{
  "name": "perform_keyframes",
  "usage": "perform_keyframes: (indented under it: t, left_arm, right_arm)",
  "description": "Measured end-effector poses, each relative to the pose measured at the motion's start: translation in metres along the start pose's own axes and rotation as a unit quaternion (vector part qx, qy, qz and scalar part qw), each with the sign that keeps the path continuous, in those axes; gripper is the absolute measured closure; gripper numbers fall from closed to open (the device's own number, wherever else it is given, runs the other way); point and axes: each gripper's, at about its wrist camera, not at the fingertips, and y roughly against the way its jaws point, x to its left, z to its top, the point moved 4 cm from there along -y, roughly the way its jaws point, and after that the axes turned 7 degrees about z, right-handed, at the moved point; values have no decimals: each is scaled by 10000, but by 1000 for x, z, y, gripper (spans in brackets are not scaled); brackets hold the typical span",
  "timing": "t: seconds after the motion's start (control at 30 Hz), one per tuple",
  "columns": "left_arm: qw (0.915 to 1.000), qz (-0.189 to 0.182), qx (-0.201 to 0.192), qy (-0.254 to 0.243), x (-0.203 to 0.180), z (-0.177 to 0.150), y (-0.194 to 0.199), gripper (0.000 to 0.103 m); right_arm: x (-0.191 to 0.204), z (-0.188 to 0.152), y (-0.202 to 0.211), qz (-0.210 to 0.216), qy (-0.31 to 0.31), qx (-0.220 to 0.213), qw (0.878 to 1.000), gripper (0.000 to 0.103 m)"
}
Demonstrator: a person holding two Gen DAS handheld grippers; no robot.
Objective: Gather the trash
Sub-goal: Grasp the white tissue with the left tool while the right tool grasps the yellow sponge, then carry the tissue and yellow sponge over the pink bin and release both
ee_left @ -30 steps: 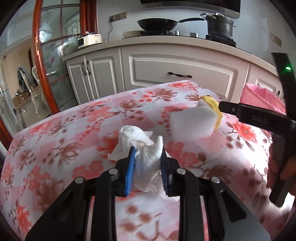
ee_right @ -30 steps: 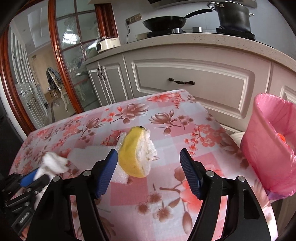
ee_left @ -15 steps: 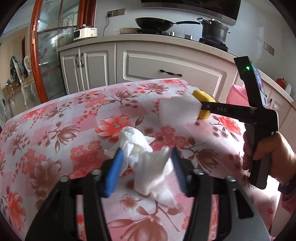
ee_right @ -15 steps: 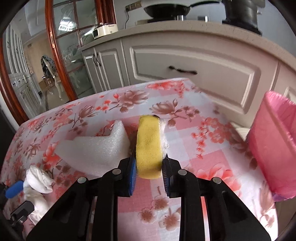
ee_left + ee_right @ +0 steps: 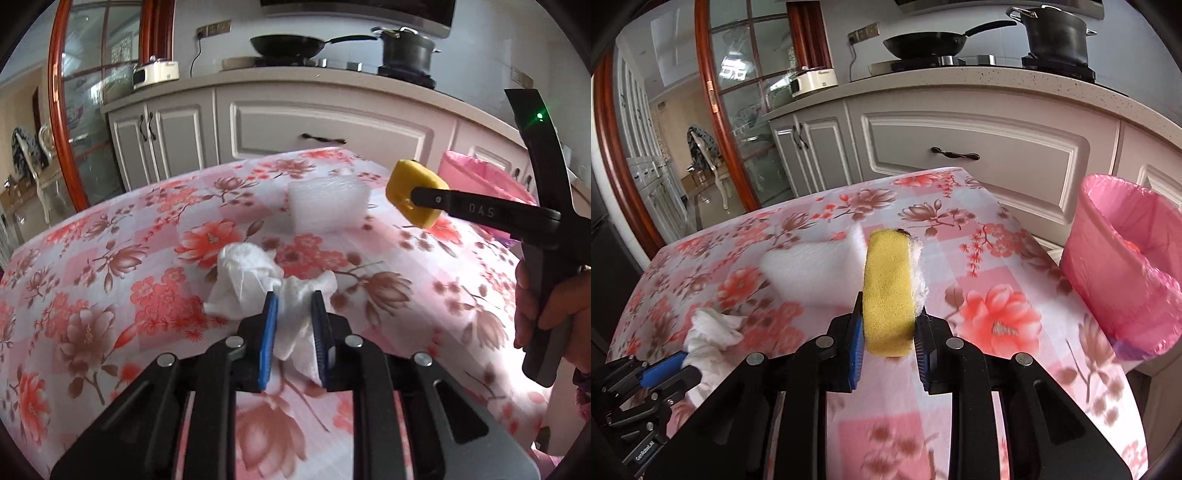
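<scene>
You can read "DAS" in pale letters along the finger of your right tool [image 5: 413, 201]. On the body of your left tool [image 5: 683, 363], small white print reads "GenRobot.AI".

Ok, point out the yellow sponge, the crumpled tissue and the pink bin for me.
yellow sponge [image 5: 886, 291]: right wrist view, middle of its yellow face.
crumpled tissue [image 5: 245, 271]: left wrist view, its bunched upper part.
pink bin [image 5: 1108, 295]: right wrist view, its outer wall.

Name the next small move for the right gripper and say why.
Probably carry the yellow sponge rightward over the pink-lined bin and release. The right gripper has its jaws shut on the sponge, lifted off the table, and the bin stands open beside it.
</scene>
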Motion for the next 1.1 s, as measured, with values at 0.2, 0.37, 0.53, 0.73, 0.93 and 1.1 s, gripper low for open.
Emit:
perform_keyframes:
  t: [0.2, 0.37, 0.53, 0.73, 0.93, 1.1]
  left_arm:
    - [9997, -155, -28, -163, -13, -18, 31, 76]
    - [9996, -266, -26, 43, -10, -31, 51, 74]
    - [9995, -213, -225, 69, -12, -28, 66, 70]
    - [9994, 23, -179, 290, 2, -3, 42, 67]
    - [9996, 103, 182, 214, 11, 1, -1, 67]
    - [9989, -46, 445, 126, 11, 5, -24, 67]
  right_arm:
    - [17, -16, 30, 150, 119, -95, 9998, 79]
    - [26, -29, 52, 236, 142, -173, 9995, 79]
    - [35, -40, 68, 307, 195, -205, 9991, 79]
    - [39, -36, 80, 361, 222, -313, 9986, 79]
    - [38, -33, 74, 390, 187, -307, 9986, 79]
    - [35, -36, 63, 402, 99, -206, 9989, 79]
